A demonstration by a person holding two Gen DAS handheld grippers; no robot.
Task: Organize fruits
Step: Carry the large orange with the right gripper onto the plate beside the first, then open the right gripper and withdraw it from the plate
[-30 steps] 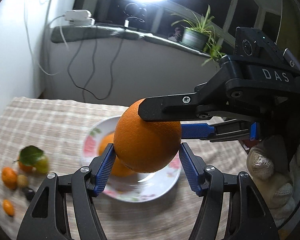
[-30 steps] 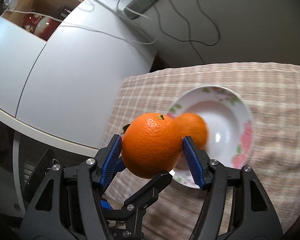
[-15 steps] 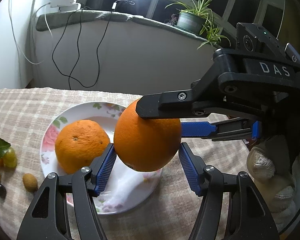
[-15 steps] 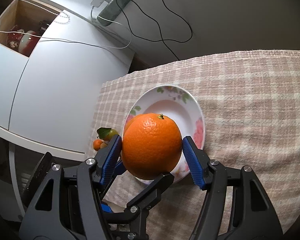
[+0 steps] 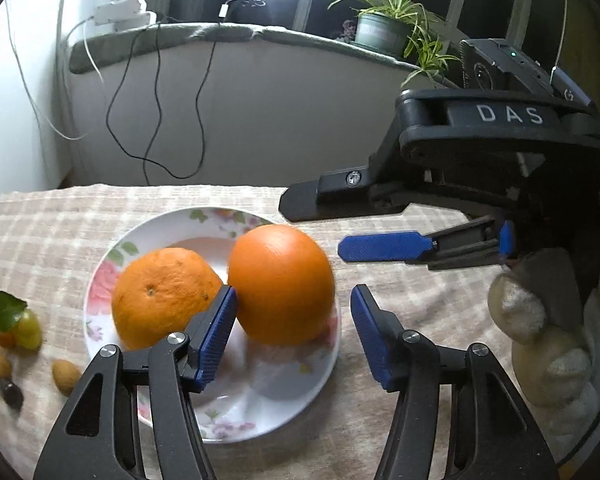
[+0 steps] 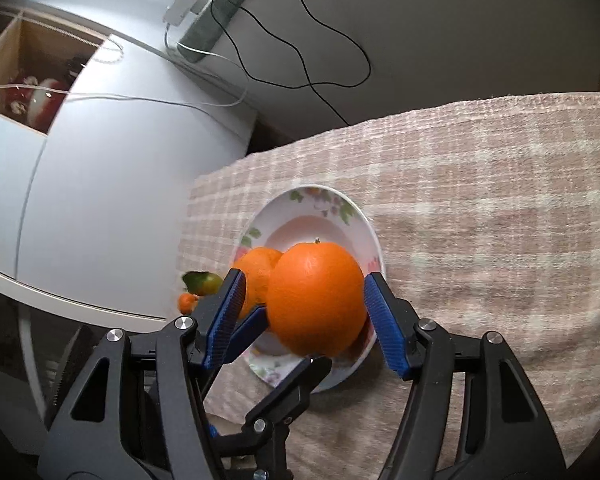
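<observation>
Left gripper [image 5: 294, 334] spread around orange [image 5: 282, 284] on floral plate [image 5: 236, 408] (left pad touching), right gripper [image 6: 304, 320] spread too, crossing from the right

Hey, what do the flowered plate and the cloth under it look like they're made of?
The plate looks like glazed ceramic or porcelain, though melamine is possible: glossy white surface with printed flowers and soft reflections. The cloth looks like a coarse woven cotton-type fabric, matte, with a visible beige and cream check weave and no shine.
</observation>
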